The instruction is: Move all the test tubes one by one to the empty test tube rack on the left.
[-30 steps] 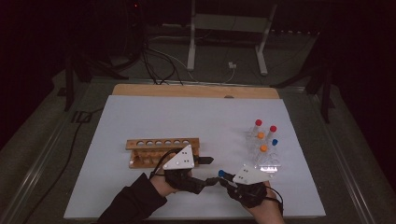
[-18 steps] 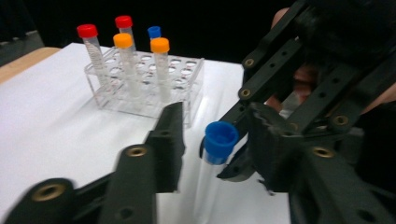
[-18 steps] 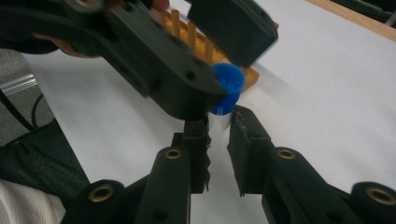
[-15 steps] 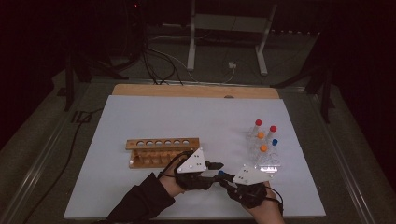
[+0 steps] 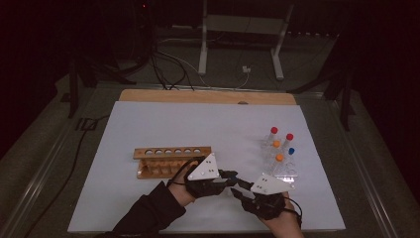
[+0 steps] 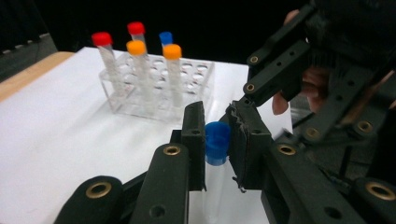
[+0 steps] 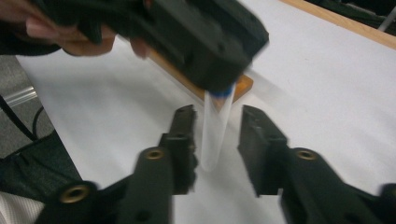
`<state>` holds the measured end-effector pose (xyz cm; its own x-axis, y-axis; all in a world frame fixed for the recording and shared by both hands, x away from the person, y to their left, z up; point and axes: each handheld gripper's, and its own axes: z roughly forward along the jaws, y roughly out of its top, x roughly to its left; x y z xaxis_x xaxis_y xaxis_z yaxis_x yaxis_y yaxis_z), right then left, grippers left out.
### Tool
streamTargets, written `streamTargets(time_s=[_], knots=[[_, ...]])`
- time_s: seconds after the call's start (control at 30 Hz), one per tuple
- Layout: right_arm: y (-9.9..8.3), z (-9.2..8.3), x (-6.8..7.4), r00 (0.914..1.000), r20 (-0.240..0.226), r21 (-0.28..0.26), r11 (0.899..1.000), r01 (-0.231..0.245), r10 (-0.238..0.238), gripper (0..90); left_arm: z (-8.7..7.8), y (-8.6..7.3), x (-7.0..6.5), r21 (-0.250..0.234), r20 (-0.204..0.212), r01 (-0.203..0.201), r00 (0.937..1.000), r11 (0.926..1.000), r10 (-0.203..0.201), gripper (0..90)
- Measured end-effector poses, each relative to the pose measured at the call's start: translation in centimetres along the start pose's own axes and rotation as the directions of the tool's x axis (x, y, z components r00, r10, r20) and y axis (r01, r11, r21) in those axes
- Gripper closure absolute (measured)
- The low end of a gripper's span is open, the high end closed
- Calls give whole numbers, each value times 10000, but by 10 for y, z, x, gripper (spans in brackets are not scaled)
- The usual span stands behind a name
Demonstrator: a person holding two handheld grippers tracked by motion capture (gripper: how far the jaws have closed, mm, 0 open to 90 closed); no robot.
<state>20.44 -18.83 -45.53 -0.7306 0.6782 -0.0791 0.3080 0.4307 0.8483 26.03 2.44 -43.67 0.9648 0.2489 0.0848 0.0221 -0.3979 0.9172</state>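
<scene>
Left gripper (image 6: 217,140) has just closed its jaws on the blue cap (image 6: 216,142) of a clear tube (image 6: 212,196), pads pressing both sides. Right gripper (image 6: 299,70) sits close at upper right, touching the left one's right jaw. Behind on the white worktop (image 6: 56,140), a clear rack (image 6: 154,88) holds five capped tubes: two red, two orange, one blue.

Bare mat (image 5: 163,126) ahead, wooden rack (image 5: 171,161) left, clear rack (image 5: 282,158) right
</scene>
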Motion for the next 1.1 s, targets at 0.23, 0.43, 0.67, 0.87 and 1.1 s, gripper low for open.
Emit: streamTargets(time_s=[0.23, 0.43, 0.67, 0.87, 1.1], knots=[[-1, -2, -2, 9988, 223, -418, 9983, -418, 427, 308, -21, 12, 12, -270, -545, -22, 9985, 9996, 8, 780], [-1, -6, -6, 9962, 524, -745, 9951, -650, 690, 118, -36, 21, 23, -452, -1024, -35, 9947, 9990, -12, 780], [-2, -11, -10, 9948, 367, -1033, 9905, -912, 954, 0, -49, 26, 35, -640, -1442, 44, 9895, 9979, -136, 780], [-2, -13, -11, 9946, 385, -1232, 9882, -909, 963, 0, -57, 27, 46, -595, -1848, 48, 9826, 9982, -157, 780], [-3, -14, -12, 9935, 451, -1371, 9858, -972, 1043, 0, -70, 30, 64, -868, -2436, 135, 9693, 9961, -344, 780]])
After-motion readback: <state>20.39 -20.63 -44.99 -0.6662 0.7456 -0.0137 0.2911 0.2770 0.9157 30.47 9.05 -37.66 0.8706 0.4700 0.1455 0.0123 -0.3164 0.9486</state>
